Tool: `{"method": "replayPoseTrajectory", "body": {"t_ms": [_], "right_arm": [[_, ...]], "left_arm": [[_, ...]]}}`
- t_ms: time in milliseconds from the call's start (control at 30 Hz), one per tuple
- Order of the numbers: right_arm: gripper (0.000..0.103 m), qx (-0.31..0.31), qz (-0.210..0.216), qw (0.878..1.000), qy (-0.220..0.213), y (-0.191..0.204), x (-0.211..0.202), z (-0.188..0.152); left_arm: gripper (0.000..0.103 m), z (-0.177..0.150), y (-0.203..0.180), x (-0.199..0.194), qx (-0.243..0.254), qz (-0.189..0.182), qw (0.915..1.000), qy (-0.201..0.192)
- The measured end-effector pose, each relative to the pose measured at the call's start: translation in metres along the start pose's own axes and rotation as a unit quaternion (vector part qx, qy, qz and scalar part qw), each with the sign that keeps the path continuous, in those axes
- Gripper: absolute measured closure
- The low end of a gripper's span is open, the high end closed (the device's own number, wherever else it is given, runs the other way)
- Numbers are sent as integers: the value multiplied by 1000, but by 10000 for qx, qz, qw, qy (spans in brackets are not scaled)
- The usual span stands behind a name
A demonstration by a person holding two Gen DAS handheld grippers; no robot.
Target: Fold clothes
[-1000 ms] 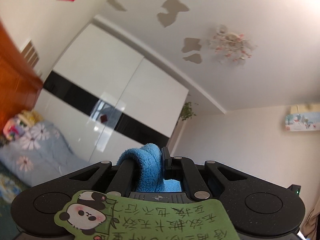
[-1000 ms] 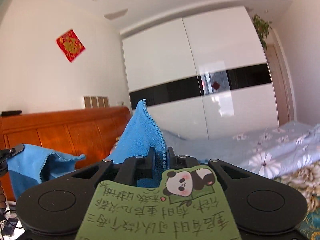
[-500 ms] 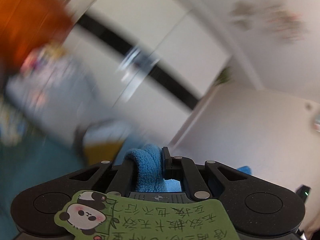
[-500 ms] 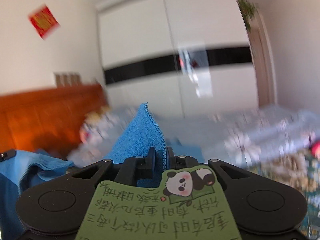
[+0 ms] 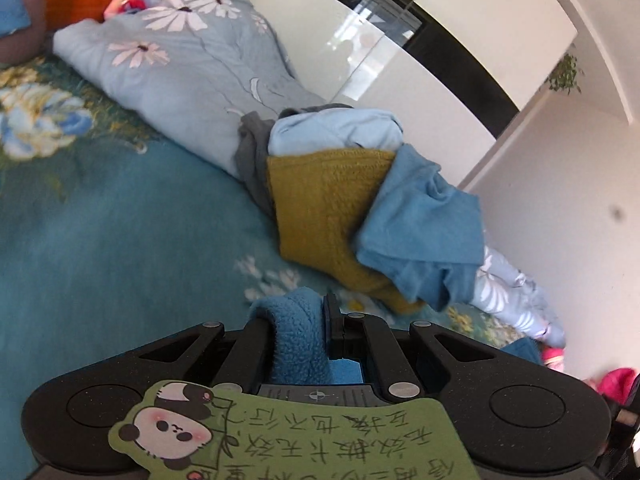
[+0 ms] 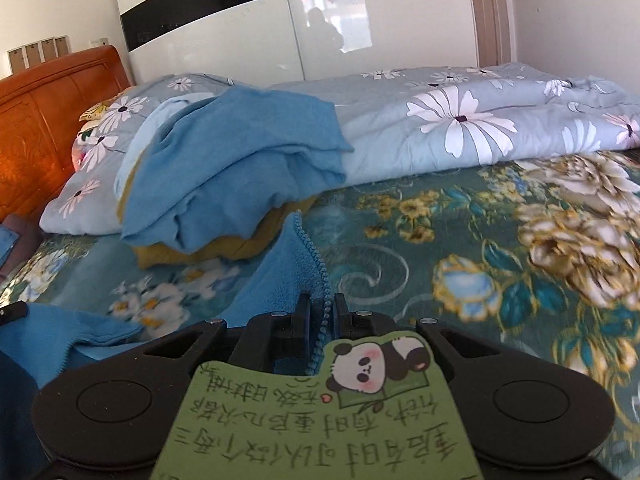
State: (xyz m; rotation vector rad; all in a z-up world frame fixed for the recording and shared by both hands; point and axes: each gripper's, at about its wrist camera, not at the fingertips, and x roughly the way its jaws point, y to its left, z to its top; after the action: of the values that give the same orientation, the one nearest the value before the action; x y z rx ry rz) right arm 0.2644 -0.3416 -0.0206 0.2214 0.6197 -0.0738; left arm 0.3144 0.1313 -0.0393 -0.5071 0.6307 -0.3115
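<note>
My left gripper is shut on a thick fold of a bright blue fleece garment, held over the bed. My right gripper is shut on the zipper edge of the same blue fleece garment; more of it trails to the lower left. Both grippers point down toward the teal floral bedspread, which also shows in the right wrist view.
A pile of clothes lies ahead: a mustard knit, a blue cloth and a pale blue piece. The pile shows in the right wrist view. A daisy-print quilt runs along the far side. An orange headboard and a white wardrobe stand behind.
Both grippers have swung down from facing the ceiling and wardrobe to facing the bed, still holding the blue fleece garment.
</note>
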Motion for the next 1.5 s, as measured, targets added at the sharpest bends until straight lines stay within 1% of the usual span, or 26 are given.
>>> {"method": "replayPoseTrajectory", "body": {"t_ms": [133,200,300,400,433,500,533,567,600,633,667,700,733,767,800,833,933,967,1000,1033,1133,1200,1267,1333,1433,1500], "right_arm": [[94,-45,2,9999,-152,-4,11,24],[94,-54,-9,9999,-161,-3,16,28],[94,-121,-100,9997,164,-4,37,23],[93,-206,-212,9986,434,-5,52,10],[93,-207,-226,9983,496,-5,54,6],[90,-198,-251,9980,549,-5,56,1],[88,-187,-263,9978,577,-5,56,0],[88,-182,-292,9976,595,-4,55,-1],[87,-199,-309,9975,603,-3,54,-2],[87,-237,-317,9974,608,-1,50,-3],[83,-281,-329,9972,607,1,45,-3],[80,-325,-341,9970,607,3,40,-3],[76,-369,-353,9969,606,6,35,-3],[75,-407,-369,9968,588,8,28,-3],[73,-443,-390,9967,551,9,21,-3],[69,-455,-414,9968,511,11,12,-2],[66,-310,-370,9982,354,10,-16,1],[64,-220,-285,9989,301,9,-29,-1],[63,-163,-206,9993,255,8,-43,-5],[62,-154,-136,9995,223,6,-58,-12],[60,-377,-66,9987,335,2,-99,-45],[60,-396,-121,9979,496,-6,-125,-72],[60,-126,-176,9973,701,-19,-149,-103],[60,71,-209,9964,812,-23,-170,-129],[60,314,-252,9948,940,-26,-201,-168],[59,528,-260,9946,852,-25,-223,-185]], "left_arm": [[99,7,-6,13,42,-27,9997,-252],[99,6,-8,27,55,143,9999,8],[99,0,-2,45,-68,417,9984,372],[98,-5,10,46,-353,458,9972,478],[96,-5,14,43,-459,419,9968,507],[79,-6,20,36,-630,363,9956,586],[63,-7,21,32,-686,357,9950,638],[56,-7,22,25,-696,357,9948,658],[54,-9,22,17,-661,342,9951,646],[48,-9,21,11,-637,328,9953,652],[39,-9,21,3,-673,317,9949,685],[35,-10,20,-5,-718,306,9943,723],[34,-10,20,-15,-727,211,9945,723],[33,-10,19,-27,-712,146,9951,675],[33,-9,19,-39,-694,90,9956,618],[32,-9,18,-51,-676,34,9961,562],[30,-10,21,-94,-649,-153,9974,273],[22,-13,22,-108,-640,-168,9976,207],[18,-18,25,-122,-611,-182,9979,153],[17,-26,29,-136,-551,-198,9982,118],[17,-55,37,-168,-334,-101,9991,258],[17,-76,44,-183,-224,-71,9990,379],[18,-97,52,-199,-118,-48,9987,497],[17,-114,56,-213,-59,-81,9986,515],[18,-130,61,-228,-109,-162,9984,535],[17,-138,63,-237,-154,-223,9980,562]]}}
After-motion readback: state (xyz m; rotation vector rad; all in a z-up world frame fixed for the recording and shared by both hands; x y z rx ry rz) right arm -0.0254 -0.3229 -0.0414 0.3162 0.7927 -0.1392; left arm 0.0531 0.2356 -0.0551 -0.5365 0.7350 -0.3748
